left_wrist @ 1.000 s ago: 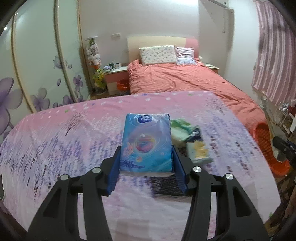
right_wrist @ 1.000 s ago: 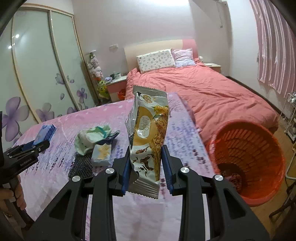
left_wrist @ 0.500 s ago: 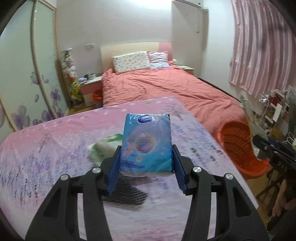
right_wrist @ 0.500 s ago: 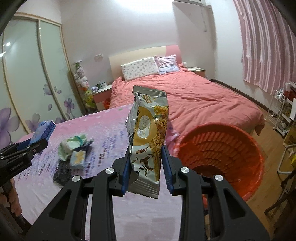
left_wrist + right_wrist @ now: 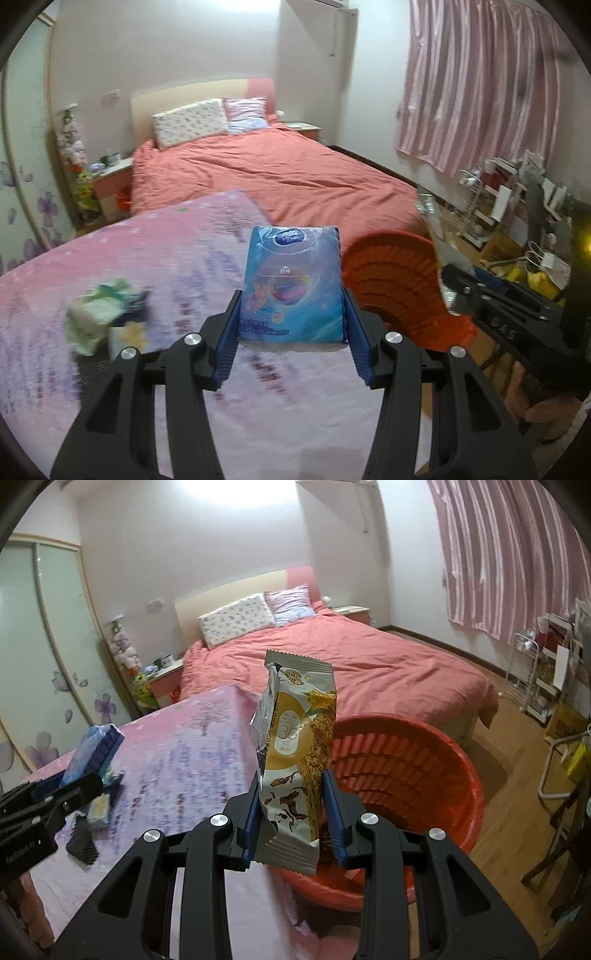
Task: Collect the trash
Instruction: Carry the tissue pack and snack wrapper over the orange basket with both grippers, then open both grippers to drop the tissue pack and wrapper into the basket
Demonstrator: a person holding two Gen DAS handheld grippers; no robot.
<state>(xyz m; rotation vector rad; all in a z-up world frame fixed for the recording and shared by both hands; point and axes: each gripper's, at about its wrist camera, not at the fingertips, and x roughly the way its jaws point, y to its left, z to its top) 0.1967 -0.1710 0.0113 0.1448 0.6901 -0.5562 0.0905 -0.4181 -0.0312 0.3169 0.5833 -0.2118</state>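
My left gripper (image 5: 291,325) is shut on a blue tissue pack (image 5: 291,284), held over the pink flowered table (image 5: 147,266) near its right edge. My right gripper (image 5: 291,805) is shut on a silver and yellow snack wrapper (image 5: 295,746), which stands upright over the near rim of the red basket (image 5: 402,768). In the left wrist view the red basket (image 5: 399,280) sits on the floor just right of the tissue pack, with the right gripper (image 5: 491,299) beside it. In the right wrist view the left gripper with its tissue pack (image 5: 92,753) shows at the left.
A crumpled green and white wrapper (image 5: 96,314), a small yellow packet (image 5: 129,332) and a dark mesh piece (image 5: 83,838) lie on the table. Behind stands a bed with a red cover (image 5: 280,173). Wire racks and clutter (image 5: 509,206) line the right wall under pink curtains.
Both grippers have swung right with their loads. The basket has come in beside the tissue pack and now lies right under the snack wrapper; the table litter has slid to the left.
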